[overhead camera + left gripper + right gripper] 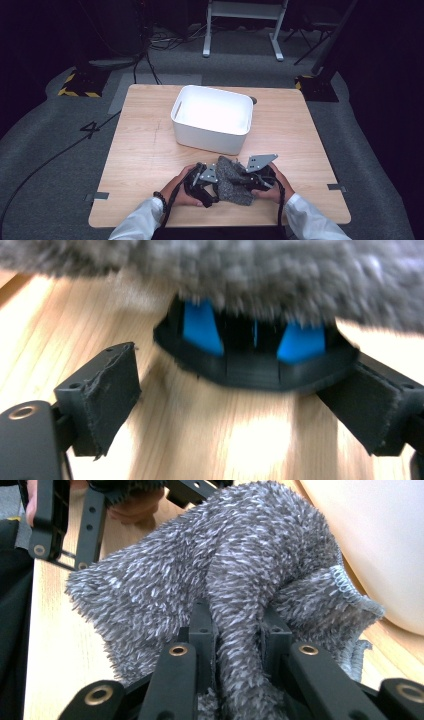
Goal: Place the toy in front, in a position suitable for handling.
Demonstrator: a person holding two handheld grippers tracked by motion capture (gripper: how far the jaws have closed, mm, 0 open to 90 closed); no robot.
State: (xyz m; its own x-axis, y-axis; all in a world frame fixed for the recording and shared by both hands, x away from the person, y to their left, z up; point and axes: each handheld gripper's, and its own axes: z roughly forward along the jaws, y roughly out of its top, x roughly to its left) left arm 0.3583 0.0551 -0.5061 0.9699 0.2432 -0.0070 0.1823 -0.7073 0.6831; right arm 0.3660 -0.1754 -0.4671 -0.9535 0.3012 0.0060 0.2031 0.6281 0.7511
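Grey fuzzy cloth sits at the near edge of the wooden surface, between the two hands, just short of the white bin.

Right hand-held gripper: jaws pinched narrow on a ridge of the cloth; in the right gripper view a fold of pile runs up between them, gripped firm.

Left hand-held gripper: jaws spread wide, nothing between them. In the left gripper view the cloth hangs across the top, ahead of and above the jaws, with a black-and-blue part, seemingly the other tool, under it. Bare wood between the jaws.

Key relation: cloth lies to the right of and just ahead of the left tool, touching or nearly so; cannot tell which. Its long axis runs roughly from the person toward the bin. Right hand already has it; left is the free one.

Room: bin close beyond the cloth, open wood to the left and right, surface edge right under the wrists. Judged likely next: left takes a second hold, or the cloth goes forward into the bin.
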